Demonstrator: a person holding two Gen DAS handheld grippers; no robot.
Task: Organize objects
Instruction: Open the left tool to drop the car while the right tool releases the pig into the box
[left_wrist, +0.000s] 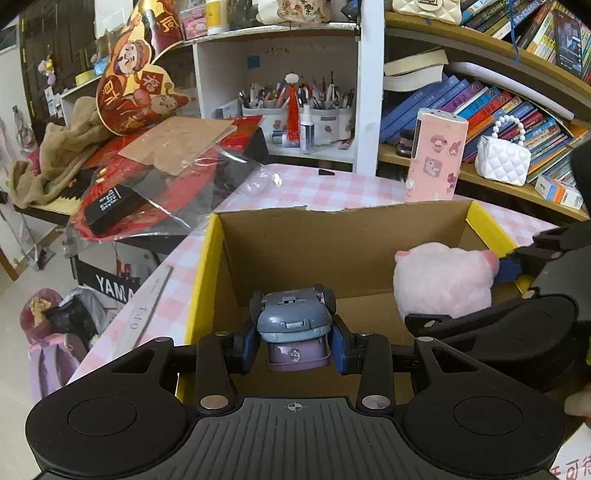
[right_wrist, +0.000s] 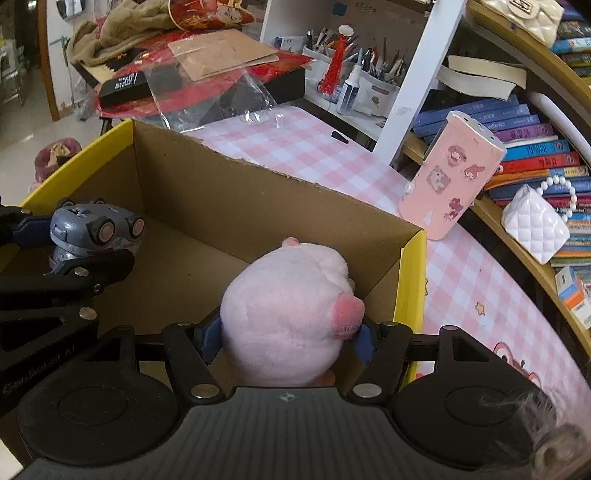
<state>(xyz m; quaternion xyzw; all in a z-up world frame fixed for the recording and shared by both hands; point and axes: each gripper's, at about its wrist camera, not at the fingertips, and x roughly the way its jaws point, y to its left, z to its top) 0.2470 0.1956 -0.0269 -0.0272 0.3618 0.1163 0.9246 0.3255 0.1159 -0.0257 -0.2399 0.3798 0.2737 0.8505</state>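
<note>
My left gripper (left_wrist: 294, 349) is shut on a grey and purple toy car (left_wrist: 293, 328) and holds it inside an open cardboard box with a yellow rim (left_wrist: 202, 266). My right gripper (right_wrist: 286, 341) is shut on a pink plush toy (right_wrist: 284, 314) and holds it inside the same box (right_wrist: 410, 280), near its right wall. The plush toy (left_wrist: 441, 278) shows at the right of the left wrist view. The toy car (right_wrist: 90, 230) shows at the left of the right wrist view, in the left gripper's fingers.
The box stands on a pink checked tablecloth (right_wrist: 332, 162). A pink sticker-covered case (left_wrist: 436, 155) stands behind the box. A white quilted purse (right_wrist: 535, 225) and books fill the shelf on the right. Red bags and clear plastic (left_wrist: 155, 184) pile up at the left.
</note>
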